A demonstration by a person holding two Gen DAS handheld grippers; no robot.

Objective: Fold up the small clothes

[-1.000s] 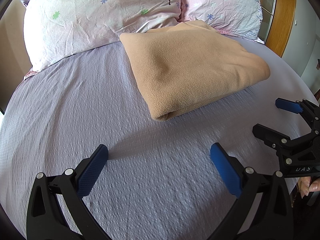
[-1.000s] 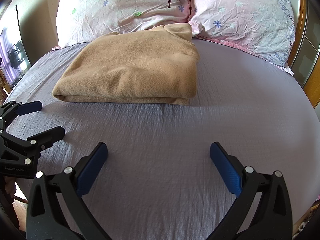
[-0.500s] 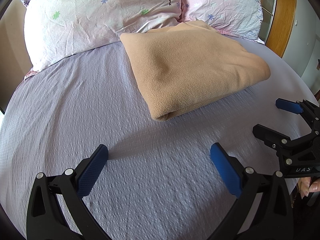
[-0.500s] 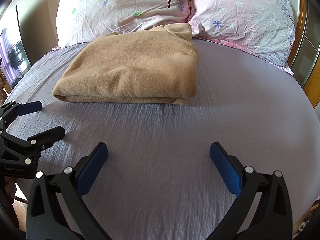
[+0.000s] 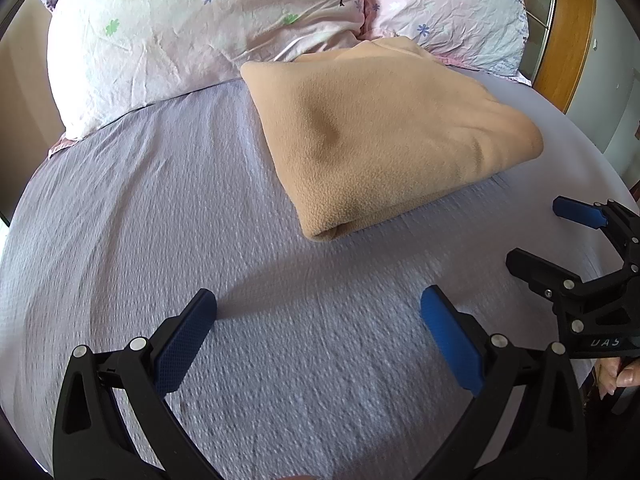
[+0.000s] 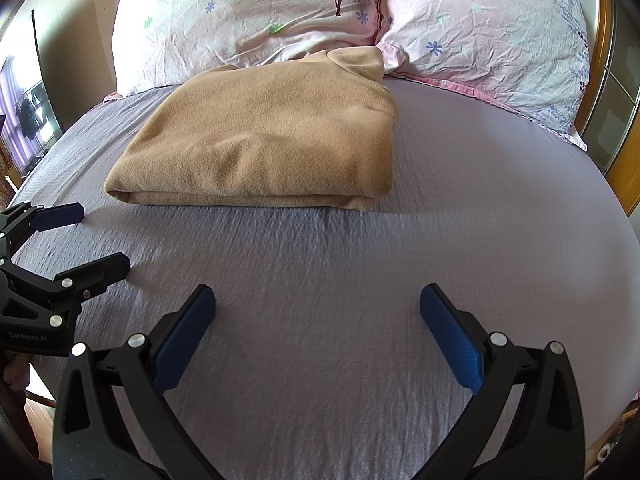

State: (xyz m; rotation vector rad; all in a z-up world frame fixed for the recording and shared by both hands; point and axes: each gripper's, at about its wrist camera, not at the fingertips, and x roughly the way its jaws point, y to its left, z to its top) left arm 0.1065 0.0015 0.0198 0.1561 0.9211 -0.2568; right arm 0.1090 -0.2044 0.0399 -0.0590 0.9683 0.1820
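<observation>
A tan fleece garment (image 5: 384,136) lies folded into a thick rectangle on the lilac bed sheet (image 5: 160,216), its far end against the pillows; it also shows in the right wrist view (image 6: 264,140). My left gripper (image 5: 318,320) is open and empty, hovering over bare sheet short of the garment's near corner. My right gripper (image 6: 316,316) is open and empty, over bare sheet in front of the garment's folded edge. Each gripper appears in the other's view: the right one (image 5: 544,236) at the right edge, the left one (image 6: 96,236) at the left edge, both open.
Two pale floral pillows (image 5: 192,32) (image 6: 488,32) lie along the head of the bed. A wooden headboard frame (image 5: 568,36) stands at the right. The sheet (image 6: 480,200) stretches to the right of the garment. A hand (image 5: 616,376) holds the right gripper's handle.
</observation>
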